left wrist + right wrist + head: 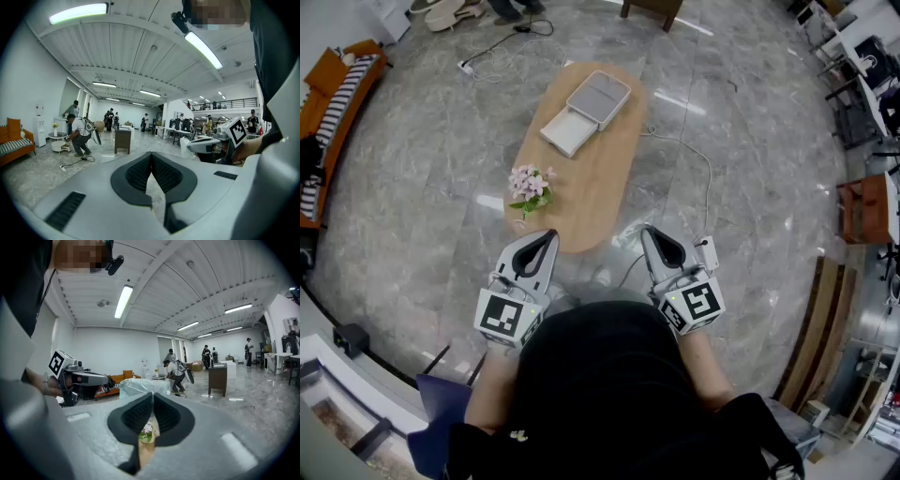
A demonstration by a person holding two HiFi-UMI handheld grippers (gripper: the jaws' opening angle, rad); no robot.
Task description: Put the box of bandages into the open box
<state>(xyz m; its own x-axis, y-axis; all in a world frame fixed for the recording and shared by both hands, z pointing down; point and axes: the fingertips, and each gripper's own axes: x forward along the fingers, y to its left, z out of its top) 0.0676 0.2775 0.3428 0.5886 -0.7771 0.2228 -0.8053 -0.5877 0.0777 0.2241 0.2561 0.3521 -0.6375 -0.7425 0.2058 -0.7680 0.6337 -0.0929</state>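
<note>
Left tongs (547, 236) and right tongs (650, 234) were both pressed together, empty, close to the body. The white boxes (586, 112) lay at the counter's (591, 202) far end, straight ahead past the flowers (530, 187) and about equally far from both. I could not tell which one held the bandages.

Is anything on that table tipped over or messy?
Nothing stands out. The open white box lies flat on the oval wooden table, and the small pot of pink flowers stands upright.
</note>
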